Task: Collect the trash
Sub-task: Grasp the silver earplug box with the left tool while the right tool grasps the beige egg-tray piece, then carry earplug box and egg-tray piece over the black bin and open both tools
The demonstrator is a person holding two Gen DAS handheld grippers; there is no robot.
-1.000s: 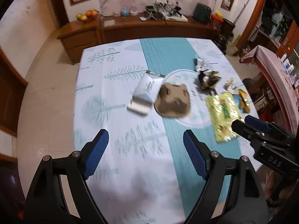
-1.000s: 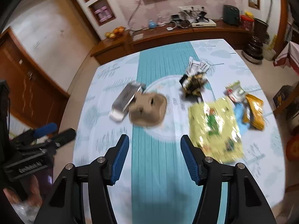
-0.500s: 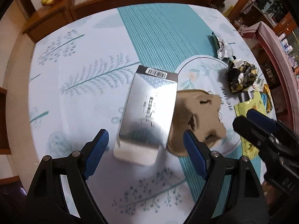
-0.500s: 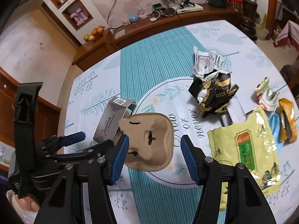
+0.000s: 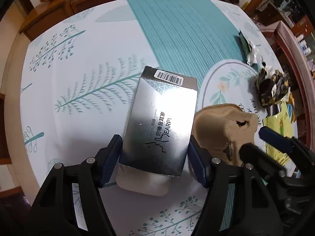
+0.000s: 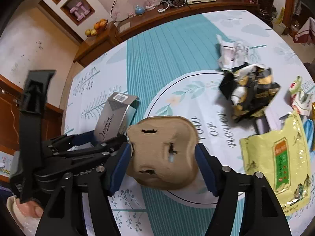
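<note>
The left gripper (image 5: pixel 154 158) is straddling the near end of a silver box (image 5: pixel 161 125), its blue pads sitting just beside the box's long sides; whether they are pressing on it I cannot tell. At the box's 3 o'clock, touching its edge, a brown cardboard tray piece (image 6: pixel 163 151) is lying between the fingers of the right gripper (image 6: pixel 163 161), whose pads are sitting at its two sides, though a firm grip cannot be told. The two tools are crowding each other here, the left one's black frame showing at 9 o'clock in the right wrist view. Farther right, a crumpled black-and-gold wrapper (image 6: pixel 250 94) is lying at 2 o'clock from the tray piece, with a white crumpled wrapper (image 6: pixel 232 53) just beyond it, a yellow-green bag (image 6: pixel 277 167) at 3 o'clock, and small wrappers (image 6: pixel 300 96) near the table's right edge. Half a second ago both grippers were hanging above and short of their pieces; now each has come down around its own. Everything is resting on a tablecloth (image 5: pixel 78 68) printed with pale leaves and a teal stripe. Behind the table a wooden sideboard (image 6: pixel 149 21) is carrying a bowl of fruit (image 6: pixel 96 27) and tangled cables.
</note>
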